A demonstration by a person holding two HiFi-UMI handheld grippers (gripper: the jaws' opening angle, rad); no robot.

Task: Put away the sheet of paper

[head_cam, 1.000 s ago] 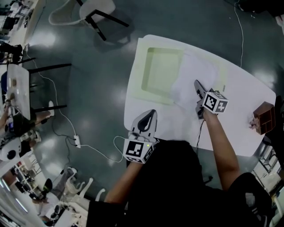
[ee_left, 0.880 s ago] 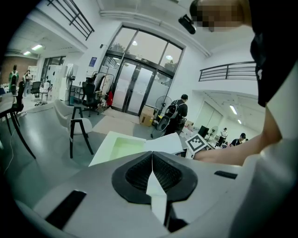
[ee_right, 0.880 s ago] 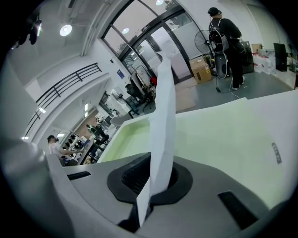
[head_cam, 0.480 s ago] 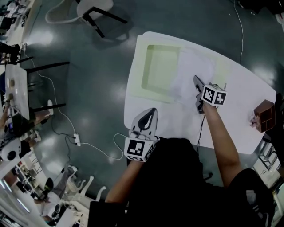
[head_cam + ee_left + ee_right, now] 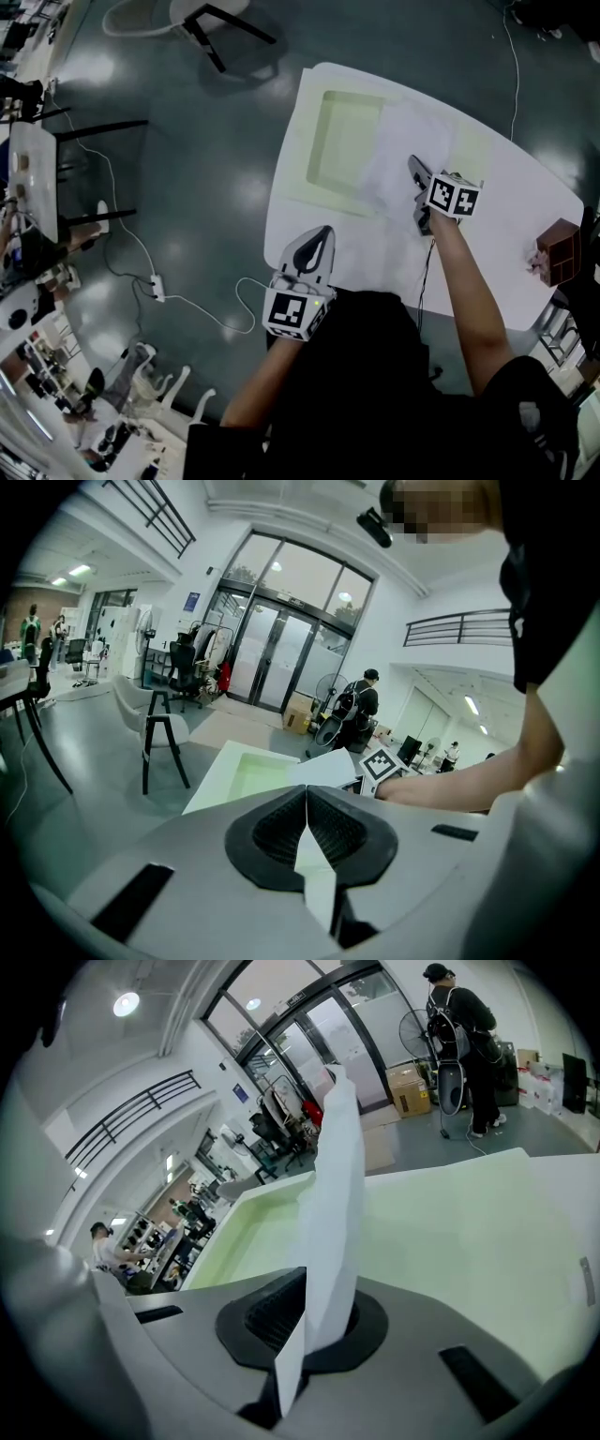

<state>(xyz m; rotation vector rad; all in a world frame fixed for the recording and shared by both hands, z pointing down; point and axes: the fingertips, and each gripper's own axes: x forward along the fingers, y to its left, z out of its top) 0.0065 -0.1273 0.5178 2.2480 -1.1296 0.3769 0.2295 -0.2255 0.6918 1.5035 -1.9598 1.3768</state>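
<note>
One sheet of paper [image 5: 333, 1194] pinched in right claw [image 5: 314, 1327] | left claw [image 5: 307, 797] pressed together, empty

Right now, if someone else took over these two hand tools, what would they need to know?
Left gripper: shut, empty, above the near edge of the table.
Right gripper: shut on the sheet of paper, pinching one edge; the rest lies across the right part of the pale green tray.
Done: sheet gripped.
Left: probably settle it in the tray, then let go.
</note>
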